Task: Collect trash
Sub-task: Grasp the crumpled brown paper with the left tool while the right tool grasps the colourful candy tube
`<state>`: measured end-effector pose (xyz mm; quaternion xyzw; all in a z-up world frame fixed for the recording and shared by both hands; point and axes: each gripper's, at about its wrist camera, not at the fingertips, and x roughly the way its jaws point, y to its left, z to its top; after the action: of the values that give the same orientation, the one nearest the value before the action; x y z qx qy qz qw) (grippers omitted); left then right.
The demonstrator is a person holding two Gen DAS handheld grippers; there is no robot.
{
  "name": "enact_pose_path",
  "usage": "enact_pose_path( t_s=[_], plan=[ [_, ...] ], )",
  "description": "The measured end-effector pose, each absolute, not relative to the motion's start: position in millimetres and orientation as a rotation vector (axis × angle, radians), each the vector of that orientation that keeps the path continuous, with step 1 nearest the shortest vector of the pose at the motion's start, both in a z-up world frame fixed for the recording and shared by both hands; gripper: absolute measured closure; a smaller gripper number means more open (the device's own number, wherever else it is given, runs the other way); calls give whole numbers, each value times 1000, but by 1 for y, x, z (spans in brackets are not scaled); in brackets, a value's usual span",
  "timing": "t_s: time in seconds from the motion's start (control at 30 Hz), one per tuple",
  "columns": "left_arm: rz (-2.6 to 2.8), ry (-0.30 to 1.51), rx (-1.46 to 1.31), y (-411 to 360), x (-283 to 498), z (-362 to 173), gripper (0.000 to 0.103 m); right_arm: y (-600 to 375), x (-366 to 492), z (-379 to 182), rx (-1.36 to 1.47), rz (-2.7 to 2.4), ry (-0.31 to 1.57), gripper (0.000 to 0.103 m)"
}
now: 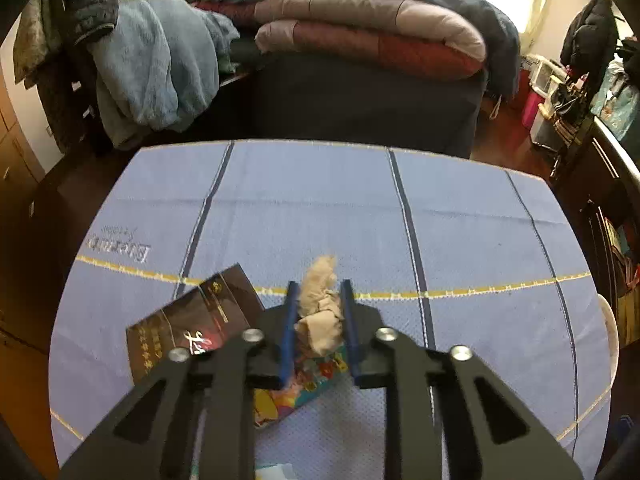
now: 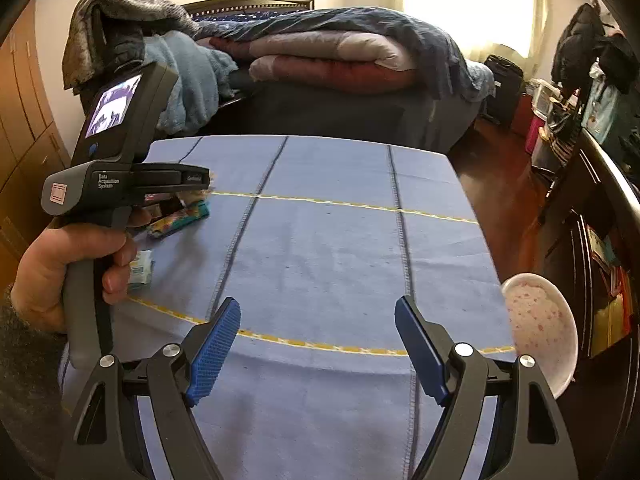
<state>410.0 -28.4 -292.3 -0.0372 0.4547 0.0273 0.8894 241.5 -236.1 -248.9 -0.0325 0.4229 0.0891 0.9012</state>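
Up close, the left gripper (image 1: 320, 300) has its blue pads pinched on a crumpled beige tissue (image 1: 320, 312), above a colourful wrapper (image 1: 304, 380) and beside a dark carton (image 1: 192, 320) on the blue tablecloth (image 1: 320, 200). Further right, the right gripper (image 2: 320, 344) gapes empty; a speckled white bowl (image 2: 540, 328), apparently empty, sits at the table's right edge.

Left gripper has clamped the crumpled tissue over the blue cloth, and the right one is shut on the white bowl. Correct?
Not quite. The right gripper is open and holds nothing; the white bowl sits off to its right at the cloth's edge, as the right wrist view shows. The left gripper is indeed closed on the crumpled tissue over the blue cloth.
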Motion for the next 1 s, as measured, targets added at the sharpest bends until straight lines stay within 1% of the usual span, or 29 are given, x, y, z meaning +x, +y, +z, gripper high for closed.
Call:
enact_pose_path(
  t_s=[0.23,0.33,0.47,0.67,0.77,0.83,0.93,1.0],
  plan=[
    [29,826,-138,-6,387,-258,86,-194,259,-257,-47,284,900,24],
    [52,782,-155,16,375,-241,86,-174,271,-262,-34,336,907,24],
    [77,764,-168,39,365,-233,86,-149,289,-273,-67,359,909,24],
    [85,747,-189,64,357,-229,85,-119,316,-292,-106,420,954,20],
    [78,740,-198,71,356,-229,85,-109,331,-298,-102,472,970,15],
    [74,736,-199,73,354,-229,85,-104,336,-300,-114,502,973,8],
    [66,732,-203,75,353,-230,85,-92,343,-303,-156,537,962,4],
    [60,730,-207,76,352,-231,85,-87,346,-306,-185,531,955,4]
  ],
)
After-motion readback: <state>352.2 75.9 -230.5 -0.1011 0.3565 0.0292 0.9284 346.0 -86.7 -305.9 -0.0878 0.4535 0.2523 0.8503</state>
